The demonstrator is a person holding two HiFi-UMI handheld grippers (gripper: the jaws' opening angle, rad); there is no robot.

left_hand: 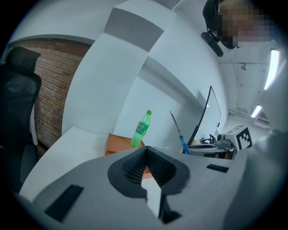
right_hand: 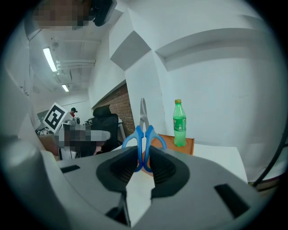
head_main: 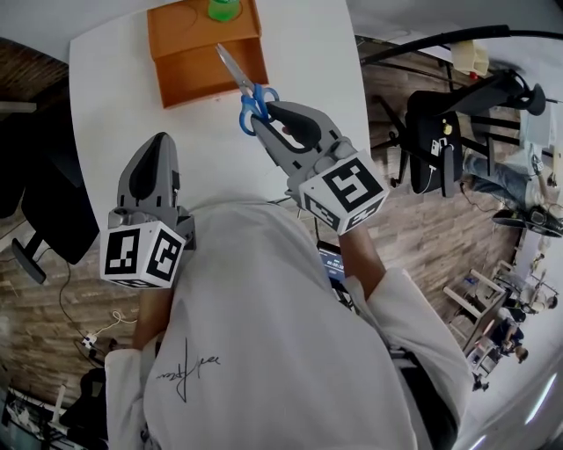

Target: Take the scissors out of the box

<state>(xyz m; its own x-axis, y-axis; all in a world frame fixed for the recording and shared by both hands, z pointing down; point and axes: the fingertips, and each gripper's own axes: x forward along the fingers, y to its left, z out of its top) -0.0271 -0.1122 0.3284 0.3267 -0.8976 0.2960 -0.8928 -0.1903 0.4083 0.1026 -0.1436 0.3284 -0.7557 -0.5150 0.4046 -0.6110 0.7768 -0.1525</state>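
Scissors (head_main: 249, 88) with blue handles and silver blades hang above the white table (head_main: 114, 97). My right gripper (head_main: 266, 114) is shut on the handles, and the blades point toward the orange box (head_main: 189, 61) at the table's far end. In the right gripper view the scissors (right_hand: 144, 134) stand upright between the pads, in front of the box (right_hand: 189, 146). A green bottle (head_main: 223, 9) stands in the box. My left gripper (head_main: 157, 145) hovers over the near left of the table, shut and empty. The left gripper view shows the bottle (left_hand: 142, 129), the box (left_hand: 118, 143) and the scissors (left_hand: 180, 134).
A black office chair (head_main: 53, 202) stands left of the table on the wooden floor. To the right are another black chair (head_main: 431, 132), cables and people farther off. The table's right edge runs close beside my right gripper.
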